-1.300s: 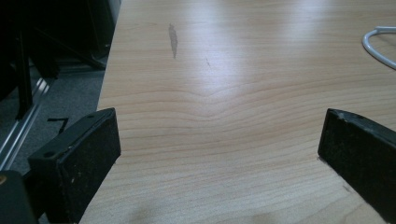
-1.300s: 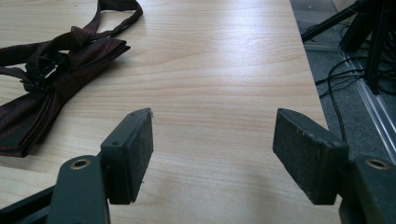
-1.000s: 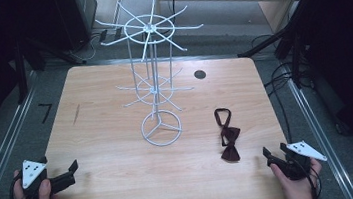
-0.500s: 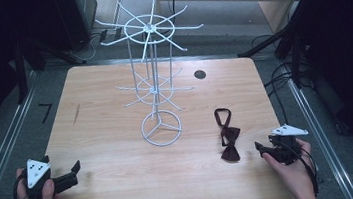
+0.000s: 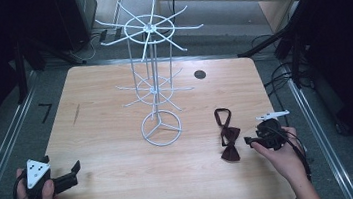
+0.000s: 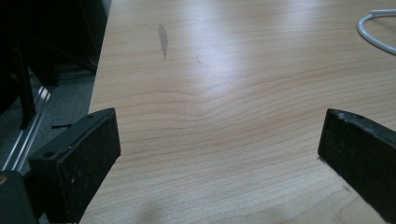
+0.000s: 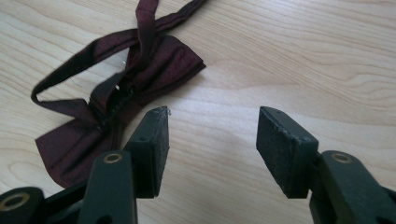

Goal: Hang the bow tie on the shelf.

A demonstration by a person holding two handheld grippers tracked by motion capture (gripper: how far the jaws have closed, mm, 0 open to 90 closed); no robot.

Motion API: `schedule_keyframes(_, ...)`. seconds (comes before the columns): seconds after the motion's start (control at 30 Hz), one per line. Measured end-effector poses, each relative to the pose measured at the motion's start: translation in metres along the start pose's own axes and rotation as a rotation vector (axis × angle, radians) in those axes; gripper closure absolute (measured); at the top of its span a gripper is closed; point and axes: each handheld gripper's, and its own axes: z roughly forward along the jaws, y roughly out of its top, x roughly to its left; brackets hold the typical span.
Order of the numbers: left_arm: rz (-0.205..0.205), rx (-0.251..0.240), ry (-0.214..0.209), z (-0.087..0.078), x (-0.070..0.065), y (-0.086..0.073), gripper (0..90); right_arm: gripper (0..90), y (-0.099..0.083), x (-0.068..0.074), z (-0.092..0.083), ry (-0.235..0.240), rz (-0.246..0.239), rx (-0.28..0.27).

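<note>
High view footage places a dark red bow tie (image 5: 229, 139) flat on the wooden counter (image 5: 118, 136), to the right of the ringed foot of a white wire display stand (image 5: 155, 82) and just beside the right gripper (image 5: 251, 142). That gripper is held low in the person's right hand, its jaws part-spread after having just been closing, with nothing between them; in the right gripper view only bare wood is seen in the gap, and the bow tie (image 7: 116, 98) lies up and left of the left jaw. The left gripper (image 5: 74, 172) is rested at the near left edge, jaws spread wide over empty wood.

The bow tie is judged light, soft and limp: its thin neck strap is looped loosely, and the wings would likely fold when lifted. A hold is best taken at the central knot, where the fabric is bunched thickest; a pinch on a single wing or the strap alone would probably let the rest dangle and swing.
</note>
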Motion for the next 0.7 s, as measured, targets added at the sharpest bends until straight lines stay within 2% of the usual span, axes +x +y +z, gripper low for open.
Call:
schedule_keyframes(0.2,-0.005,-0.001,0.001,0.0,0.001,0.0,0.0,46.7,0.014,0.003,0.005,0.026,0.038,0.055)
schedule_keyframes(0.4,-0.004,-0.001,0.0,0.0,0.0,0.0,0.0,48.3,0.029,0.002,0.013,0.039,0.044,0.11)
schedule_keyframes(0.7,-0.005,0.002,0.001,0.0,0.001,0.0,0.0,51.2,0.048,0.001,0.025,0.009,0.043,0.156)
